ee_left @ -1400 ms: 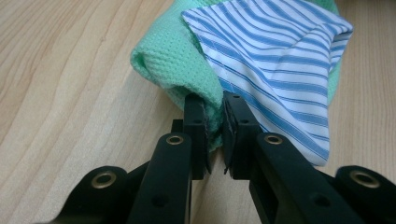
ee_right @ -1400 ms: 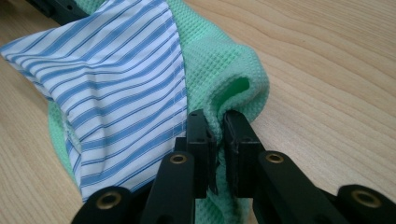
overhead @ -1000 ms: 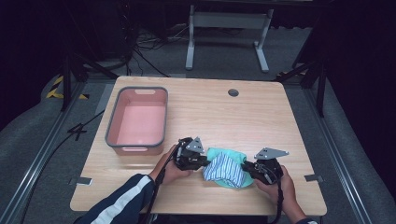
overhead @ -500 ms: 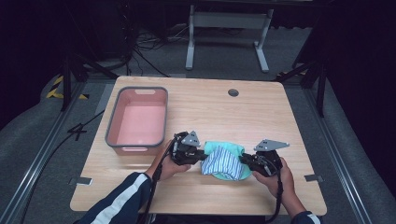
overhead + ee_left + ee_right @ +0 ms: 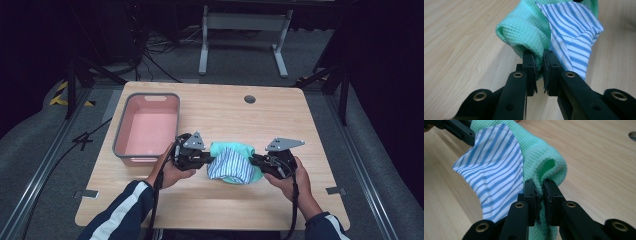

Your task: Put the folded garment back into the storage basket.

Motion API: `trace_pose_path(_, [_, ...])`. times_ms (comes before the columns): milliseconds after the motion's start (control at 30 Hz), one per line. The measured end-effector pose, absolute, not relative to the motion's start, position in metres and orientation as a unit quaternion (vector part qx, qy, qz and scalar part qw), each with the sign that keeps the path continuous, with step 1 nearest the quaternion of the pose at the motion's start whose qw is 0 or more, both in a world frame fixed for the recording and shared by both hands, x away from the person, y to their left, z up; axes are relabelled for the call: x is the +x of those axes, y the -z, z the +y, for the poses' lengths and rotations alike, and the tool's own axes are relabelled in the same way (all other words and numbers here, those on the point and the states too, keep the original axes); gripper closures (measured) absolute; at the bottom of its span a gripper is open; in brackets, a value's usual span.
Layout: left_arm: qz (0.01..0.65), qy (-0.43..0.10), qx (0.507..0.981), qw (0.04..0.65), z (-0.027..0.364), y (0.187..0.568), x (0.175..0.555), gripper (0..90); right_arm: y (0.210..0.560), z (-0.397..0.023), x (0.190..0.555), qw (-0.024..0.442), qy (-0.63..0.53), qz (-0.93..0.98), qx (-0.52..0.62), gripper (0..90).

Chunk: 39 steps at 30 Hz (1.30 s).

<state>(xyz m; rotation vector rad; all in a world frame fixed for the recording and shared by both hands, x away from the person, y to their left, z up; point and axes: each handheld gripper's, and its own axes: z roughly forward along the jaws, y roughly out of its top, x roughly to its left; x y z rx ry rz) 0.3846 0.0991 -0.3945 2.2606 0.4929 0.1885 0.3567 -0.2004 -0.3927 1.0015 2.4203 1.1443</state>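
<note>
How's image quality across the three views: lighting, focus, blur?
High view: table evenly lit, surroundings nearly black, slightly soft, no glare. Left gripper view: green cloth and striped cloth sharp, left gripper jaws soft at the bottom edge, tabletop grain fading at far left. Right gripper view: right gripper and cloth crisp, no motion blur, mild wide-angle stretch toward the corners.

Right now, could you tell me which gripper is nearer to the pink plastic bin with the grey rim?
Left. The left gripper is just right of the pink plastic bin; the right gripper is farther right, beyond the green waffle cloth both grip.
</note>
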Motion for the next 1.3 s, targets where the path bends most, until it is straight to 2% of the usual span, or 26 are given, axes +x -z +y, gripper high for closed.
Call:
trace_pose_path(533, [0.221, -0.105, 0.879, 0.409, 0.137, 0.363, 0.389, 81.5, 0.352, -0.166, 0.373, 0.160, -0.414, 0.840, 0.313, 81.6])
trace_pose_path(1300, [0.261, -0.158, 0.862, 0.405, 0.200, 0.329, 0.389, 81.5, 0.322, -0.101, 0.395, 0.172, -0.430, 0.842, 0.277, 81.6])
